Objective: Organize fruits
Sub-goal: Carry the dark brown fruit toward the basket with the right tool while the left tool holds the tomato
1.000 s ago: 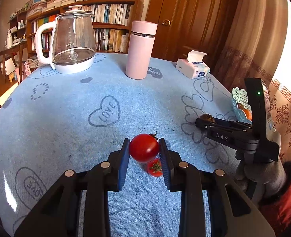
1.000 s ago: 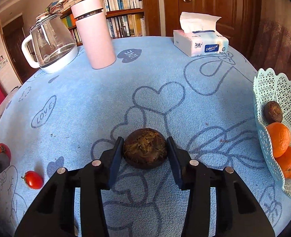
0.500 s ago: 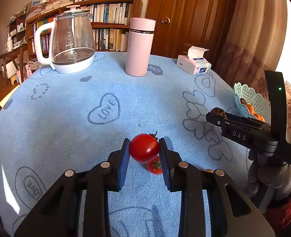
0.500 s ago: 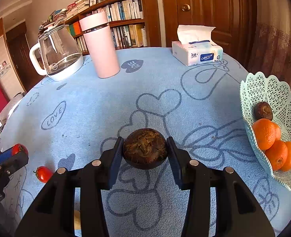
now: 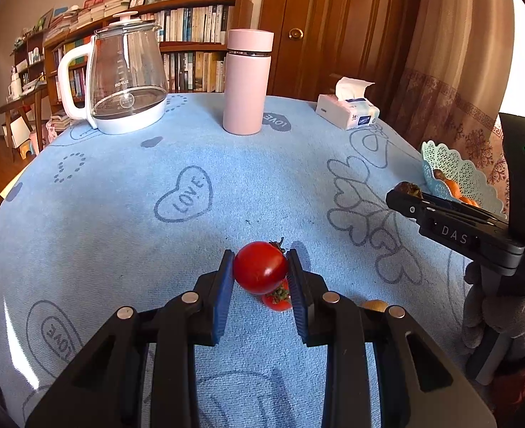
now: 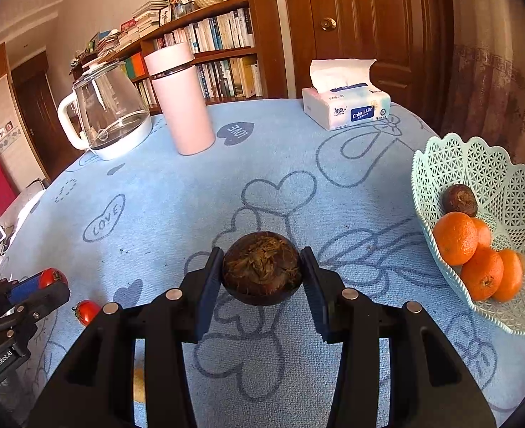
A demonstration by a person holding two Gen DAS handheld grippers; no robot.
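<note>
My left gripper (image 5: 260, 274) is shut on a red tomato (image 5: 260, 267) and holds it above the blue tablecloth. A smaller tomato (image 5: 277, 299) lies on the cloth just below it; it also shows in the right wrist view (image 6: 87, 311). My right gripper (image 6: 261, 274) is shut on a dark brown round fruit (image 6: 261, 267), held above the cloth left of the mint lattice basket (image 6: 505, 178). The basket holds several oranges (image 6: 455, 237) and another brown fruit (image 6: 459, 199). In the left wrist view the right gripper (image 5: 405, 196) is at the right, by the basket (image 5: 451, 167).
A glass kettle (image 5: 127, 75), a pink flask (image 5: 246, 82) and a tissue box (image 5: 348, 110) stand at the table's far side. A small yellowish object (image 5: 375, 305) lies behind my left gripper's right finger. The table edge curves close on the right by the basket.
Both grippers have risen with their fruits held. The right gripper has moved right, so the basket shows more fully.
</note>
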